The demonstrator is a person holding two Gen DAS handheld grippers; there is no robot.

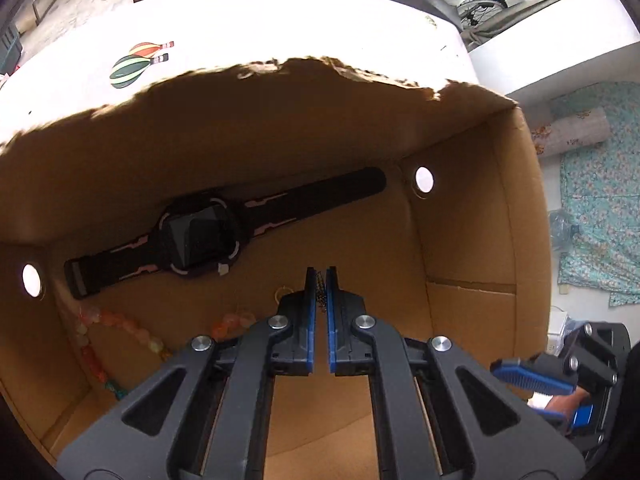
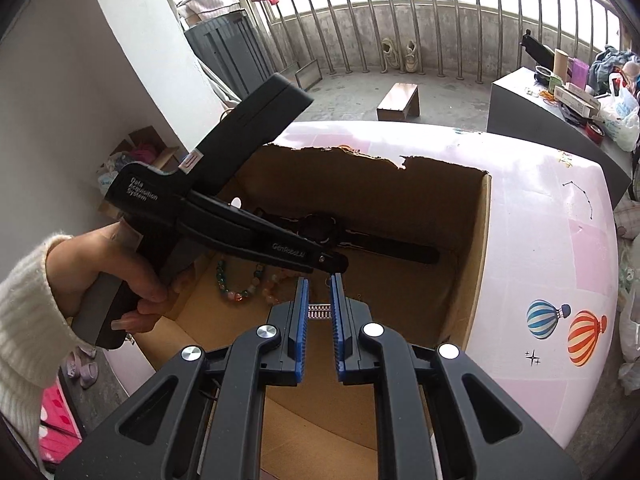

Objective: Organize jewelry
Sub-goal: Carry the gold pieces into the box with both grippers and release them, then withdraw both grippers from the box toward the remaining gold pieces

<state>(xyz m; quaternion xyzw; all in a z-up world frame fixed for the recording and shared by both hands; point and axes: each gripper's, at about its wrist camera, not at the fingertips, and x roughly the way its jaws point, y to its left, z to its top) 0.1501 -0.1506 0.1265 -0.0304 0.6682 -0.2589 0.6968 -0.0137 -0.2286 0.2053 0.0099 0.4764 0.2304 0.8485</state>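
Daylight, strong, entering through the barred balcony opening [image 2: 400, 12] at the far side. Bench [image 1: 280, 32] top blown out to near white in the left wrist view, pinkish and glary in the right. Cardboard box [image 1: 460, 240] interior in deep shade; its torn rim throws a hard, ragged shadow line. Two round holes in the box walls glow white. Heavy fisheye bending; black vignette at all corners. Beads [image 1: 120, 332] low in the box soft and smeared. Near fingers [image 2: 302, 312] sharp.
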